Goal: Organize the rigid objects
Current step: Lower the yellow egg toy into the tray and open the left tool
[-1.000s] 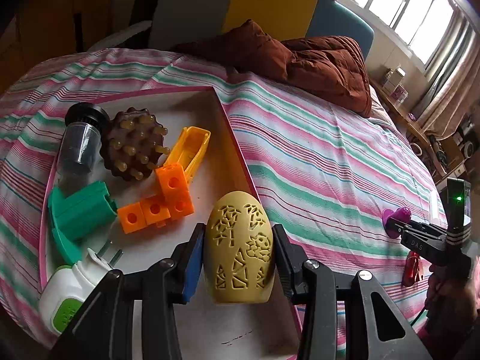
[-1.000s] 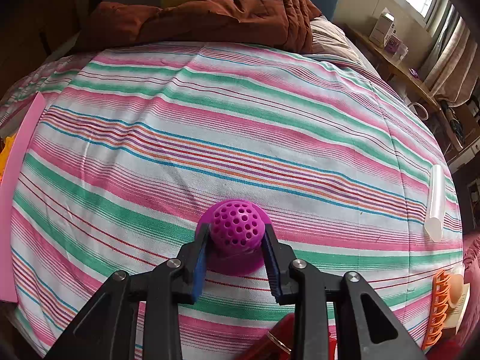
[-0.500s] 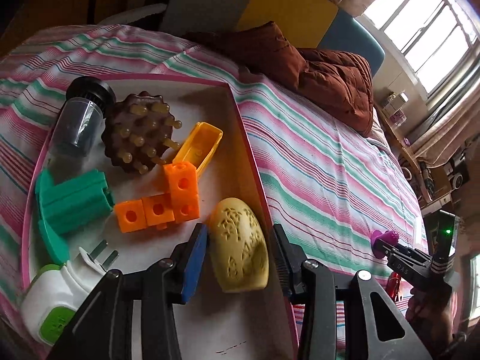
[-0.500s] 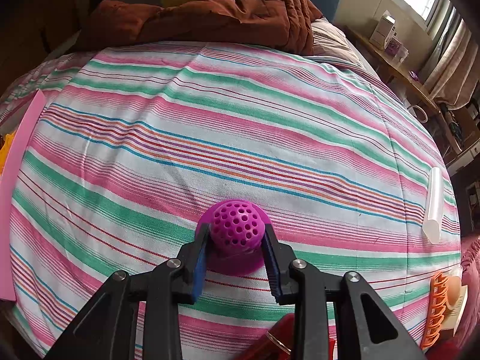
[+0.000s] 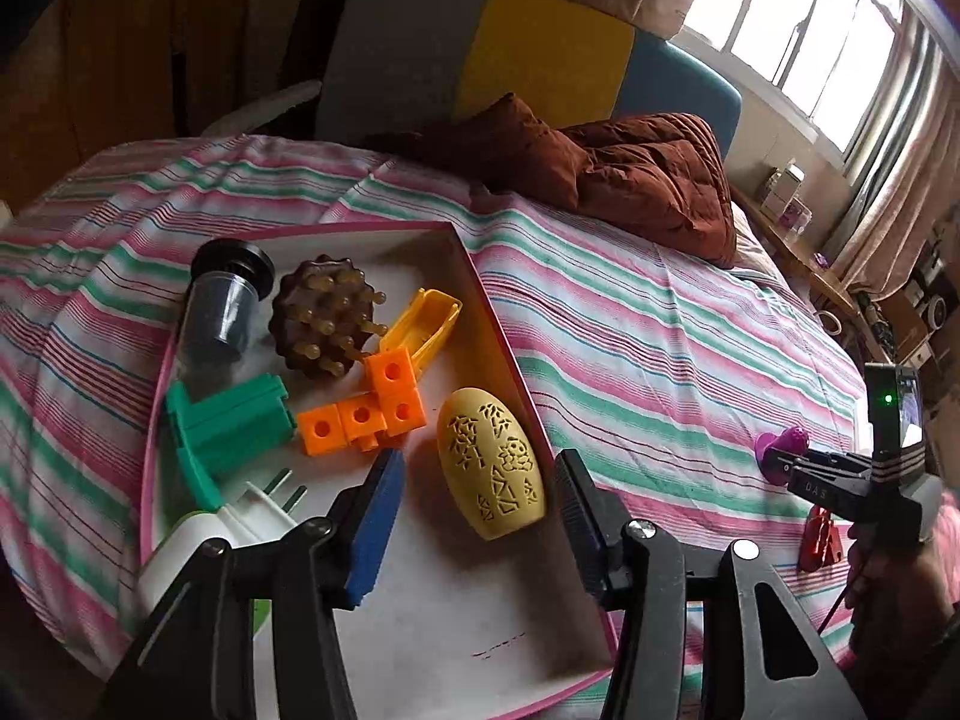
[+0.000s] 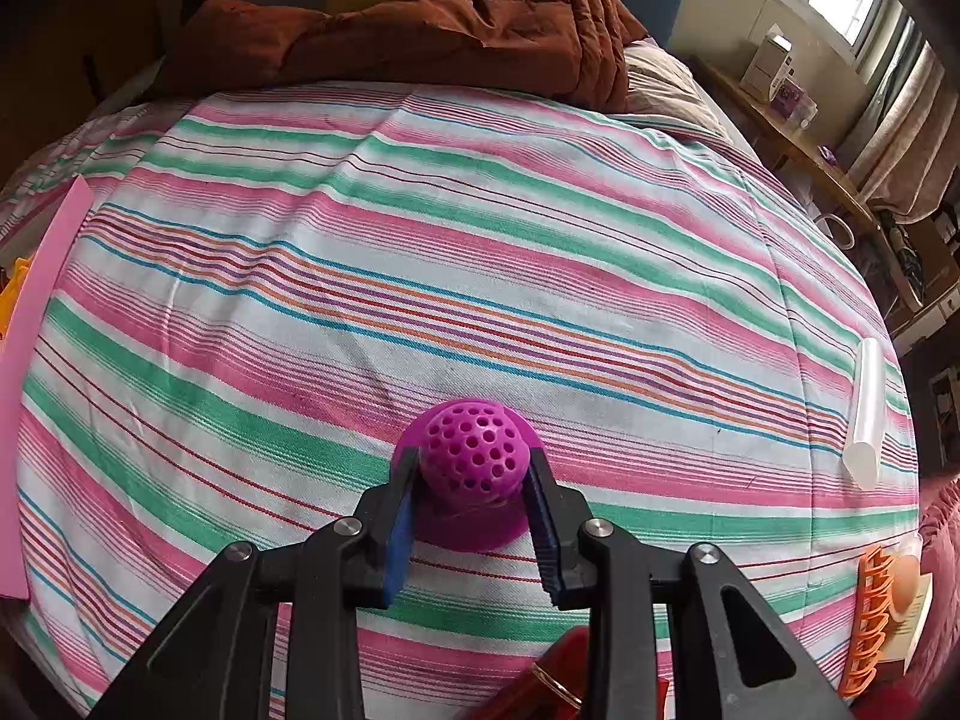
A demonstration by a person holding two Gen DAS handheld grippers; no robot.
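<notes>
Yellow egg-shaped shell with cut-out patterns (image 5: pixel 489 468) lying on its side on the white floor of the pink-rimmed tray (image 5: pixel 474 267), close against the tray's right wall. Left gripper (image 5: pixel 477 501) just behind the egg, jaws opening, blue pads clear of the shell on both sides, nothing pressed between them.

Deeper in the tray from the egg: orange linked cubes (image 5: pixel 366 405) just beside it, yellow open case (image 5: pixel 423 324) beyond the cubes, brown bristled massage brush (image 5: pixel 321 315) left of the case, dark clear jar with a black cap (image 5: pixel 225 300) at the tray's far left. Green plastic block (image 5: pixel 225 426) left of the cubes, white plug adapter with two prongs (image 5: pixel 240 519) near the tray's near-left corner.

Tray resting on the striped bedsheet (image 6: pixel 420 276), brown quilt (image 6: pixel 468 24) bunched at the sheet's far end.

Right gripper (image 6: pixel 474 483) pinching the purple perforated ball (image 6: pixel 474 450) between its pads, the ball's flared base touching the sheet, well to the right of the tray. Clear tube (image 6: pixel 867 414) near the sheet's right edge, orange comb-like clip (image 6: pixel 870 624) below it.
</notes>
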